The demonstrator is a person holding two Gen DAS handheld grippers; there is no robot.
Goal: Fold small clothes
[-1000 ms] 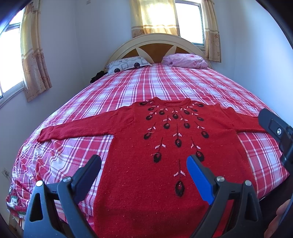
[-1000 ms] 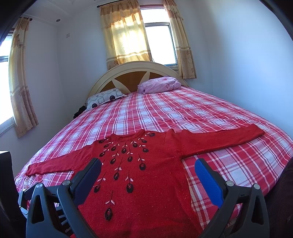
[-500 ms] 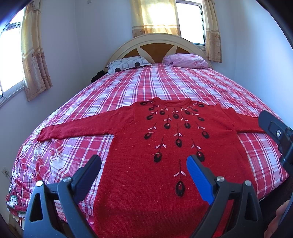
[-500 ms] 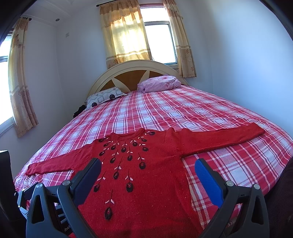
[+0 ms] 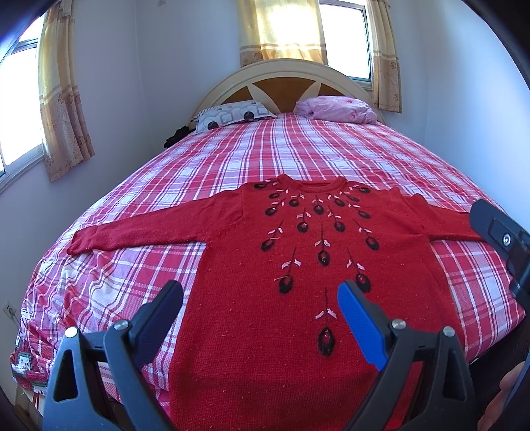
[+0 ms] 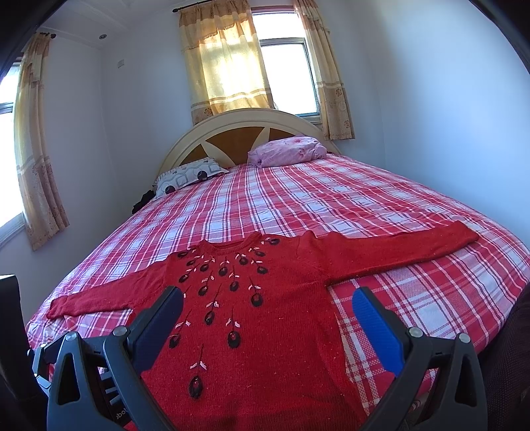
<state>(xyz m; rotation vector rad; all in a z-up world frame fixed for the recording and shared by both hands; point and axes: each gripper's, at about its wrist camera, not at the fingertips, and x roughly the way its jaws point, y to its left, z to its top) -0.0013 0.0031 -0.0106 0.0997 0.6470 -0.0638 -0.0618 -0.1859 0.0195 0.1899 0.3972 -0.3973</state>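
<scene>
Nothing apparently moved; spread fingers [image 5: 260, 300] hover above sweater [image 5: 298, 265] hem.

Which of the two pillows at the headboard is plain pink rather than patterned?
The rumpled pink pillow, on the right side by the headboard. The other, the white pillow with grey and black shapes, lies to its left.

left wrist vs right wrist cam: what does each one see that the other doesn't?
Only left wrist: the right tool's body at the frame's right edge, hiding the sweater's right cuff, and the window on the left wall, seen more fully.

Only right wrist: the right sleeve out to its cuff, and the curtain rod.

Both: the red sweater flat on the plaid bed, both pillows, the headboard, each tool open.
</scene>
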